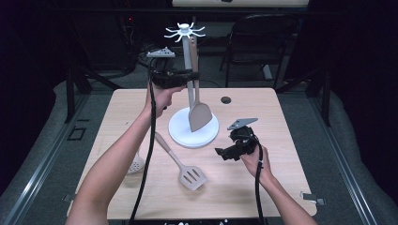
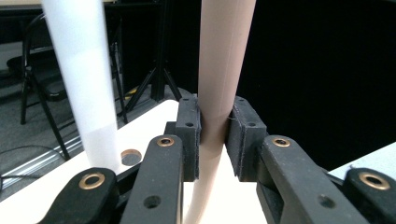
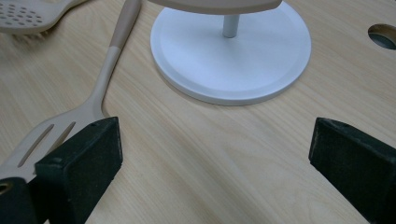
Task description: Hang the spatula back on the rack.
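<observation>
I pinch the solid spatula (image 1: 199, 112) by its handle in my left gripper (image 1: 190, 77) beside the white rack (image 1: 191, 70), apparently hanging it; next, I judge, my spread right gripper (image 1: 224, 152) reaches for the slotted spatula (image 1: 184, 169).

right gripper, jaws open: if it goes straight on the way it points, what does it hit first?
Likely the white round base of the utensil stand; bare table lies between it and the right gripper. Depth is a guess.

Pale light-wood table (image 1: 234, 187), plain grain. White round-based utensil stand (image 1: 193, 133) with white hook crown. Beige solid spatula (image 1: 199, 115), beige slotted turner (image 1: 191, 177), perforated beige skimmer (image 3: 23, 16). Black grippers, brass-coloured rivets (image 2: 91, 180).
</observation>
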